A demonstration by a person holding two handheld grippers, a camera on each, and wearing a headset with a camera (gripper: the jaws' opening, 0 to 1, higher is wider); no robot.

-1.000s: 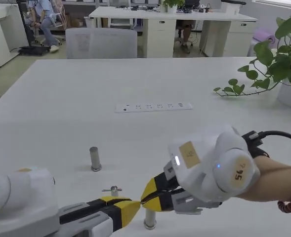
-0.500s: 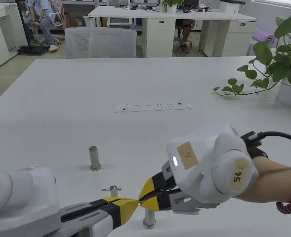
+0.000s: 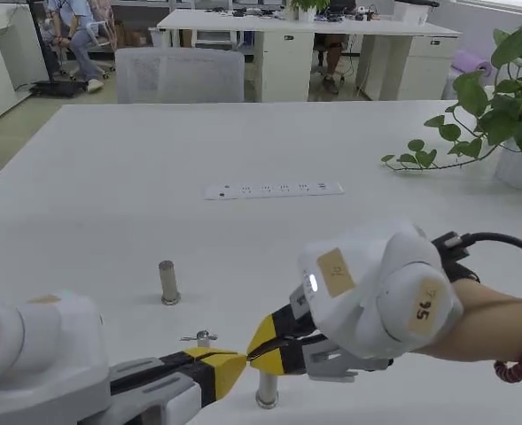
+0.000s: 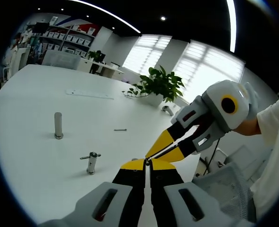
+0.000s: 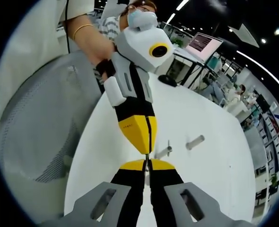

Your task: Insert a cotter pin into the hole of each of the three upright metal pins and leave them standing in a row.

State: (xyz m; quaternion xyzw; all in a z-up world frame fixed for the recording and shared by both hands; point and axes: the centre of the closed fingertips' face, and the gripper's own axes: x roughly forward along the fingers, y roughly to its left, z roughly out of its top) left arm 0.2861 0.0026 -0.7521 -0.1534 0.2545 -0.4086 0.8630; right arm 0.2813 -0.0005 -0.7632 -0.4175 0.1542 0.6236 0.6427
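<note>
Three upright metal pins stand on the white table (image 3: 110,177): a bare one (image 3: 167,282), a middle one (image 3: 205,338) with a cotter pin through its hole, and a near one (image 3: 266,390) under the grippers. My left gripper (image 3: 234,363) and right gripper (image 3: 257,348) meet tip to tip just above the near pin. Both are shut, and a thin cotter pin (image 3: 246,358) bridges their tips. In the left gripper view my left gripper (image 4: 148,162) faces the right one, with the bare pin (image 4: 58,125) and the pinned one (image 4: 91,162) to its left. My right gripper (image 5: 147,163) points at the pinned pin (image 5: 165,152).
A loose cotter pin (image 4: 120,129) lies on the table beyond the pins. A white power strip (image 3: 274,189) sits mid-table, a potted plant (image 3: 500,97) at the right edge, and a grey chair (image 3: 181,75) at the far side. A person sits in the background.
The grippers stay tip to tip over the near pin. The right gripper has rolled slightly, and the view has shifted a little.
</note>
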